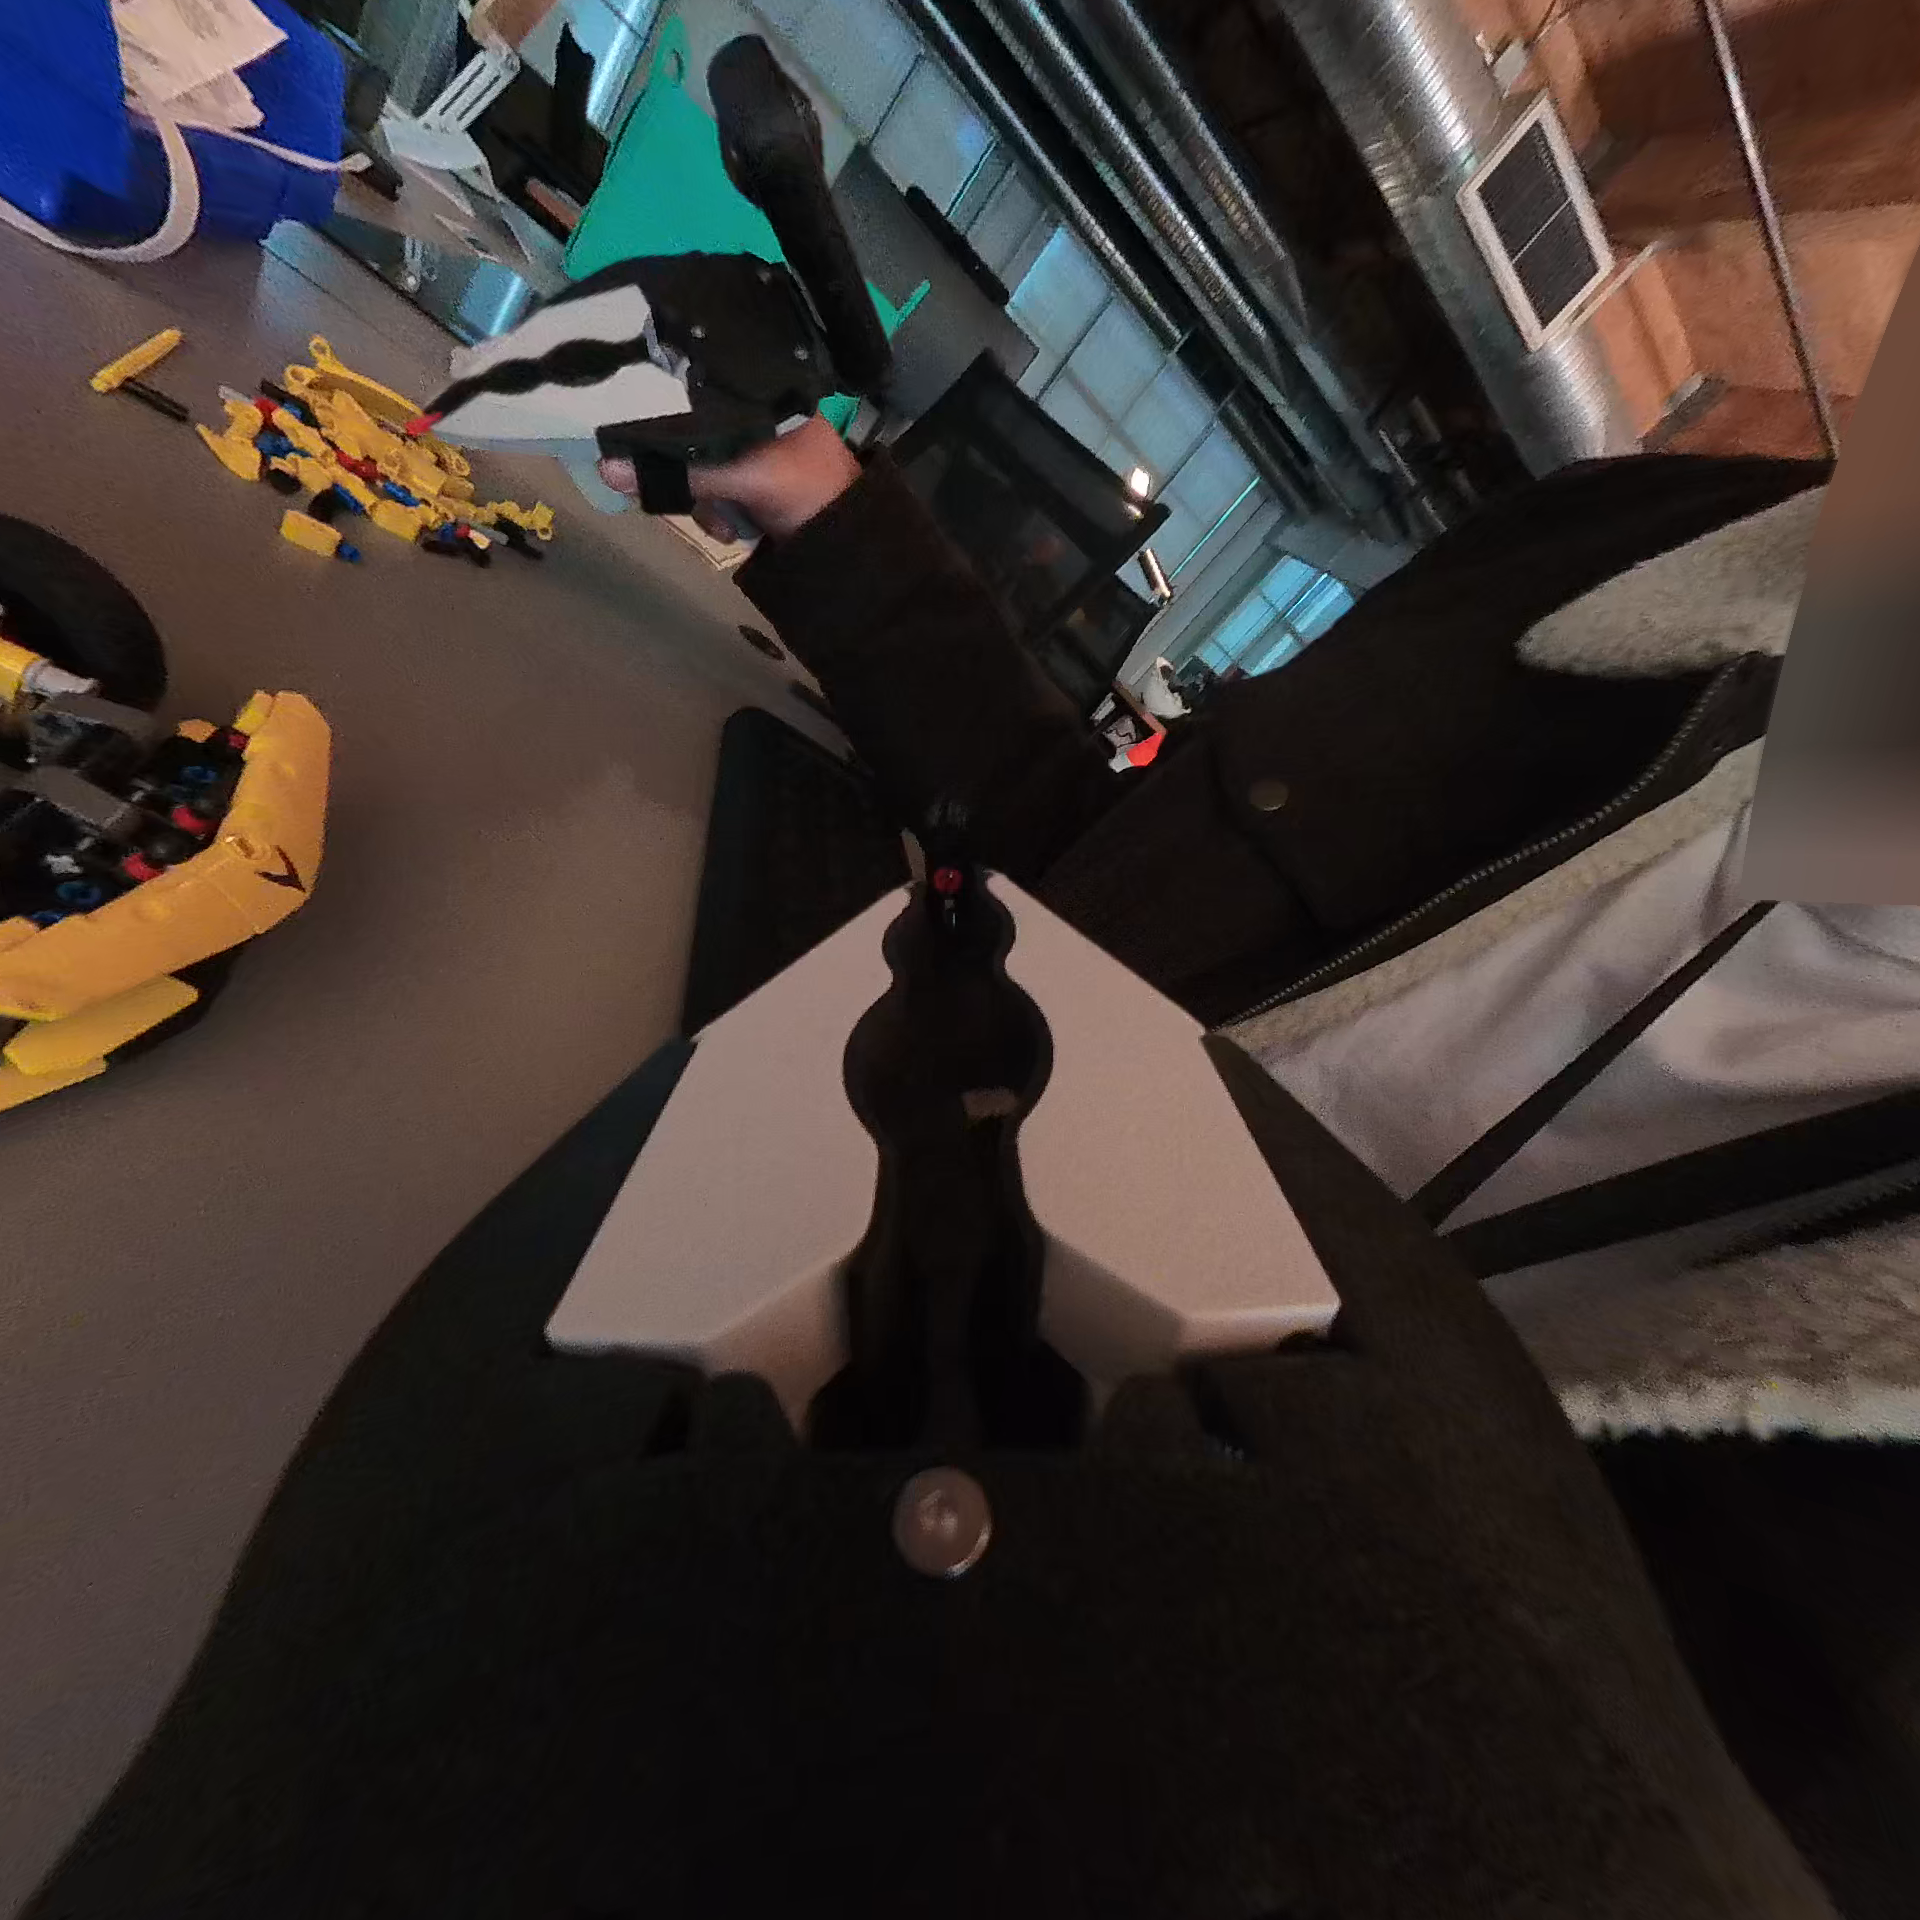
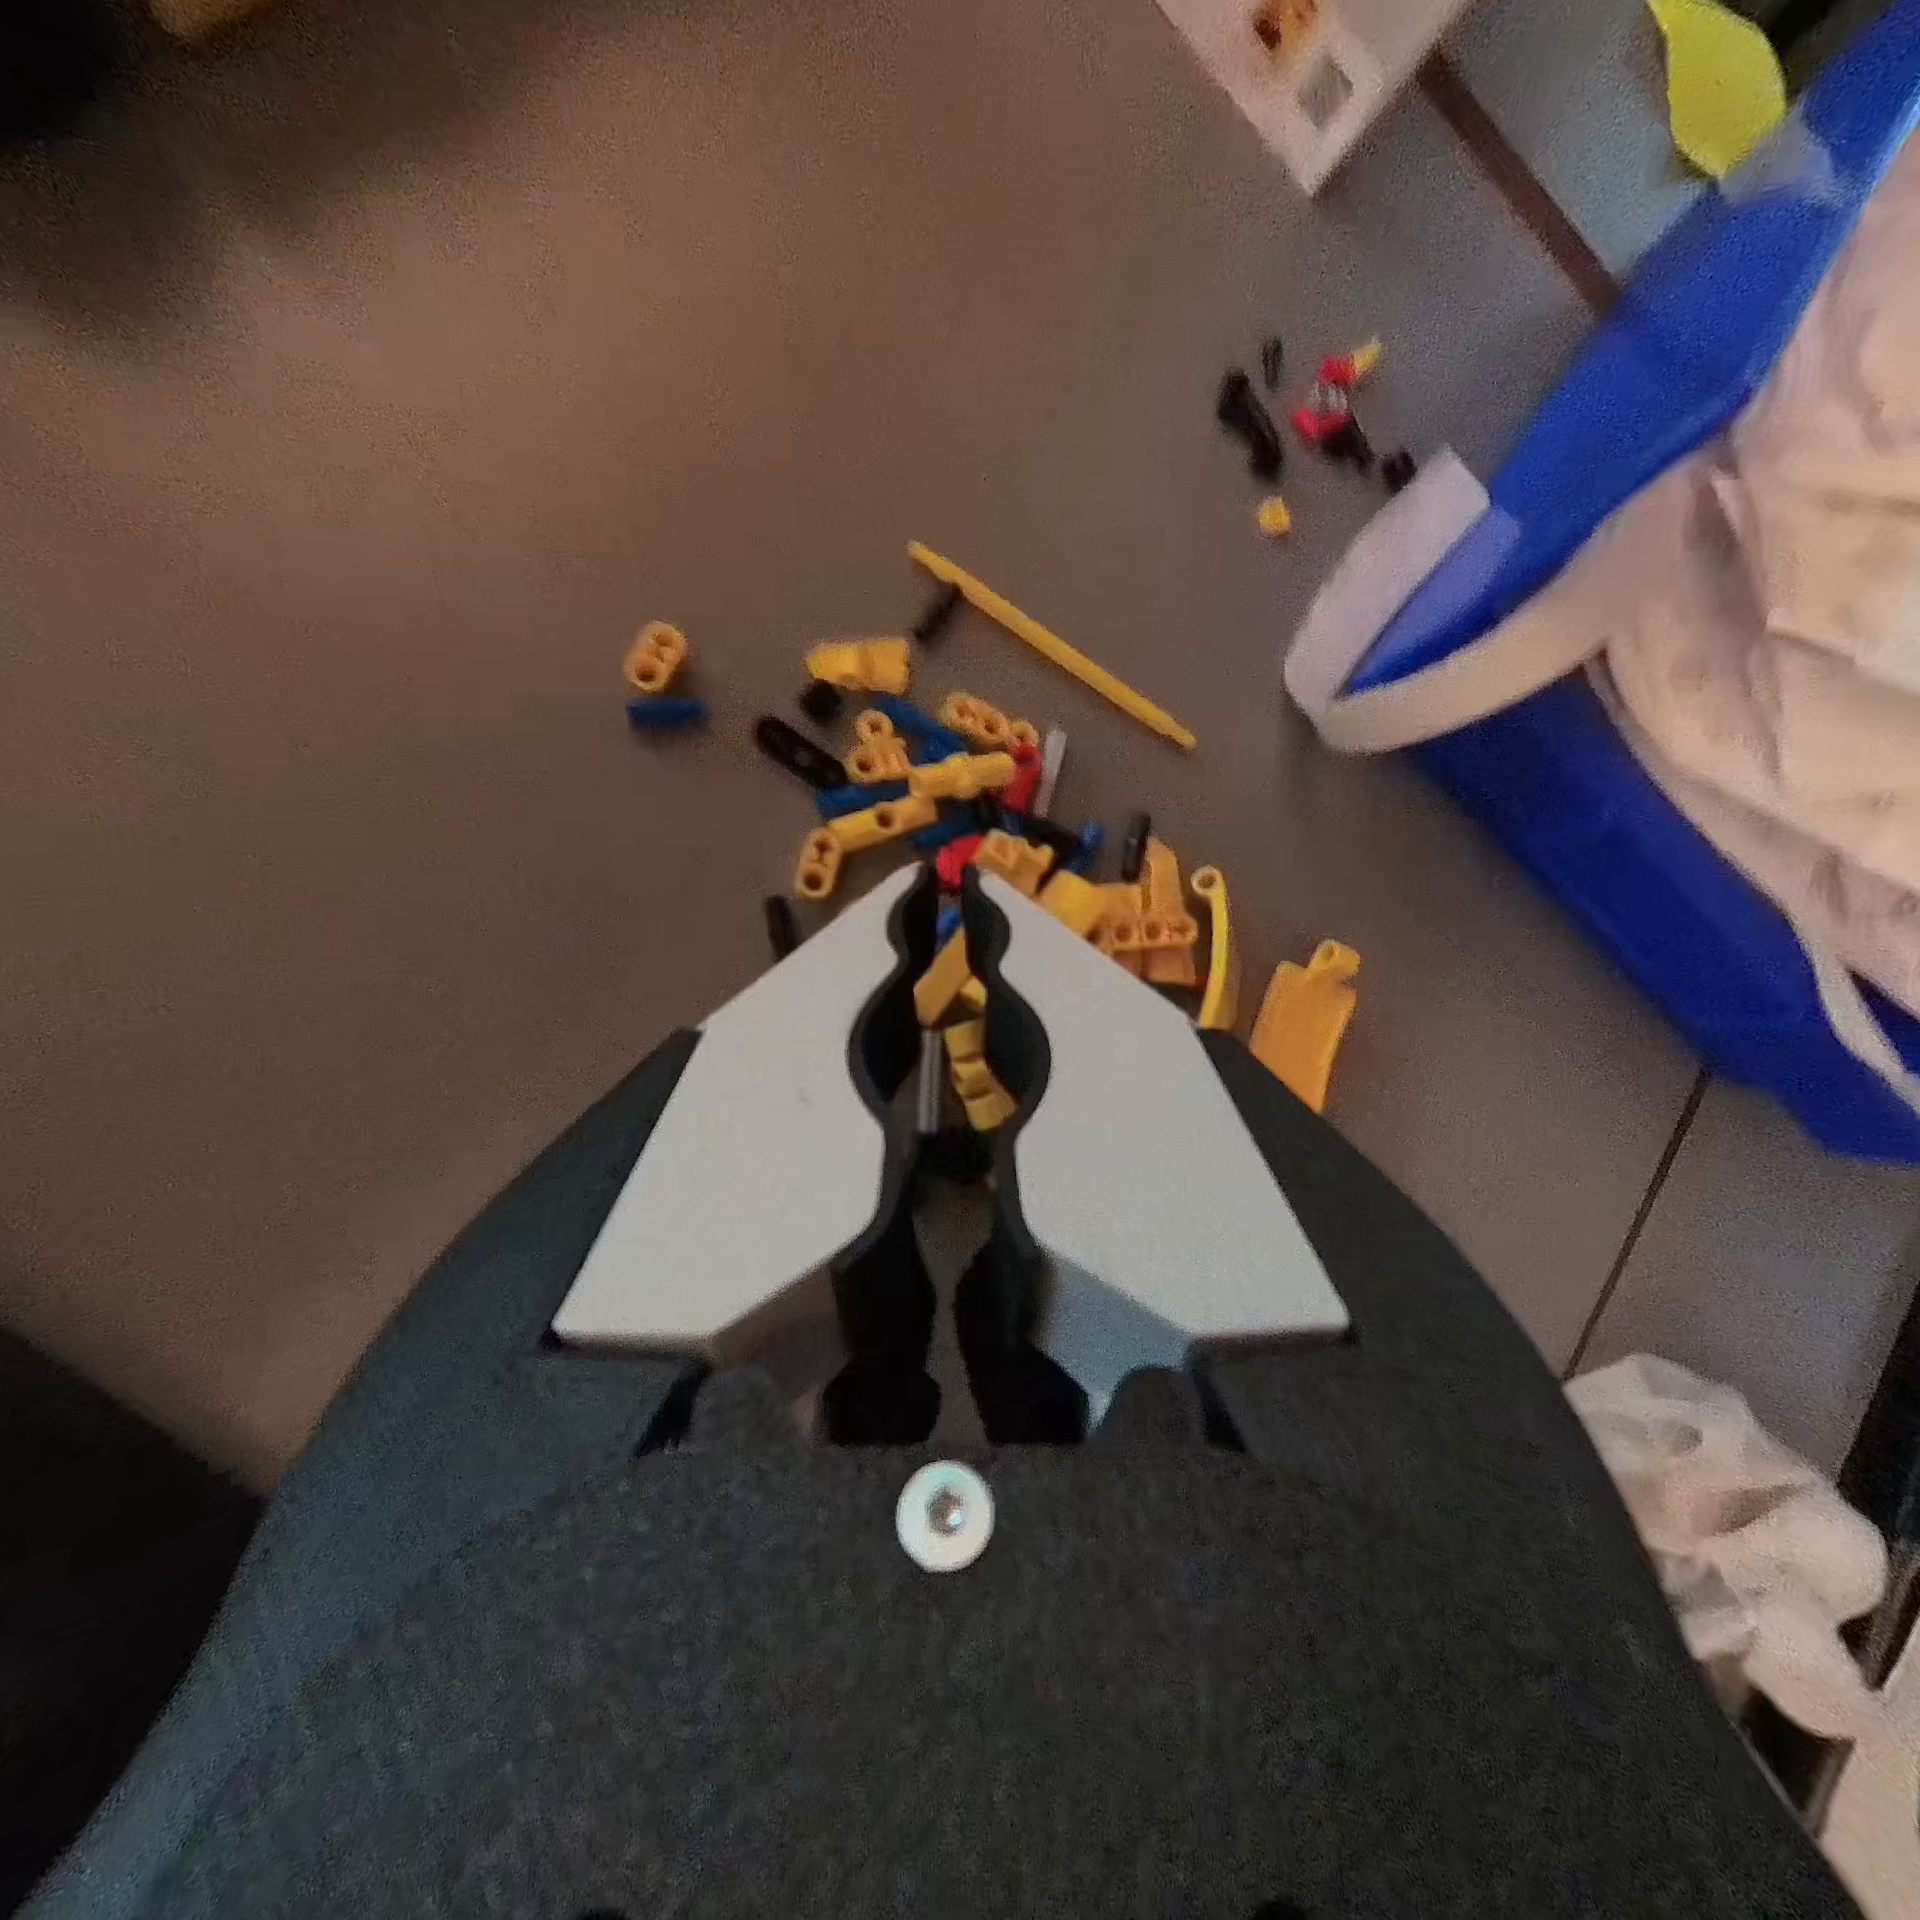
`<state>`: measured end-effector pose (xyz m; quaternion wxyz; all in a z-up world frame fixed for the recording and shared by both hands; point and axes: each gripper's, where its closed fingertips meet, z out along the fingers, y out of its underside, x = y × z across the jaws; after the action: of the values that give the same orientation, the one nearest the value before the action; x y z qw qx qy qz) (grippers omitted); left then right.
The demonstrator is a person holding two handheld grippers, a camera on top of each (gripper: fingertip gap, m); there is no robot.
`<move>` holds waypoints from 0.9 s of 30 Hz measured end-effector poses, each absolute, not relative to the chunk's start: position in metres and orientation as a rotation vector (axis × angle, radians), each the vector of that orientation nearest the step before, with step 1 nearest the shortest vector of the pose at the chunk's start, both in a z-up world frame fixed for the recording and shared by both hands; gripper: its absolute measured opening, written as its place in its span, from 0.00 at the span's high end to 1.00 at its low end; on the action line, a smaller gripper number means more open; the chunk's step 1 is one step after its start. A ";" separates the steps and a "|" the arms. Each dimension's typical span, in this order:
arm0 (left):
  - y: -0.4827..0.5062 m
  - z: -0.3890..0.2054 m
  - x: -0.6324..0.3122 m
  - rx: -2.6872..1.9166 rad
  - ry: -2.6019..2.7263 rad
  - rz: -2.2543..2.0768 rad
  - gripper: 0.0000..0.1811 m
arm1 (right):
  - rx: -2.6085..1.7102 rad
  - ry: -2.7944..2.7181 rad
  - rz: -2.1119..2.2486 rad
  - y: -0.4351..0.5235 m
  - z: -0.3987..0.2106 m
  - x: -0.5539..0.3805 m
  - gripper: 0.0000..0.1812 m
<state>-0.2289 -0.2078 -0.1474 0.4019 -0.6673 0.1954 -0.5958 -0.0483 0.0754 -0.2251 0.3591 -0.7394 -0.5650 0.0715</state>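
Note:
My left gripper (image 1: 945, 883) is shut on a small black part with a red pin (image 1: 947, 879), held up in the air in front of a person's dark jacket (image 1: 1403, 790). My right gripper (image 2: 943, 883) is down at a pile of loose yellow, blue, black and red building pieces (image 2: 935, 779) on the grey table (image 2: 416, 623). Its jaws are nearly closed on a small red piece (image 2: 954, 858). In the left wrist view the right gripper (image 1: 442, 416) is over the same pile (image 1: 353, 457), with a red bit at its tip and a hand (image 1: 769, 488) on its handle.
A half-built yellow model car (image 1: 156, 894) with a black tyre (image 1: 73, 613) stands at the table's left. A blue bag (image 2: 1662, 675) holding white paper lies beside the pile. A long yellow rod (image 2: 1049, 644) and a few stray pieces (image 2: 1309, 416) lie apart. The gap from one gripper's tips to the other's is roughly 35 centimeters.

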 end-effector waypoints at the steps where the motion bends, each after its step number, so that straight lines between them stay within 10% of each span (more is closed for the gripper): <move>1: -0.205 -0.147 -0.230 -1.687 0.476 -1.497 0.97 | -1.924 -1.436 0.188 0.079 -0.229 -0.046 0.98; 9: -0.169 -0.141 -0.261 -1.621 0.222 -1.325 0.97 | -1.976 -1.300 0.269 0.088 -0.223 -0.039 0.89; 20: -0.181 -0.130 -0.250 -1.555 0.392 -1.127 0.97 | -1.325 -1.519 1.756 -0.175 -0.133 -0.255 0.86; 27: -0.184 -0.135 -0.244 -1.587 0.422 -1.160 0.97 | -1.254 -1.467 1.869 -0.185 -0.126 -0.256 0.93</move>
<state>-0.2444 -0.1840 -0.1352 0.5359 -0.6665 0.1773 -0.4870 -0.2559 -0.1845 -0.1259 0.2257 -0.4547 -0.5320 0.6777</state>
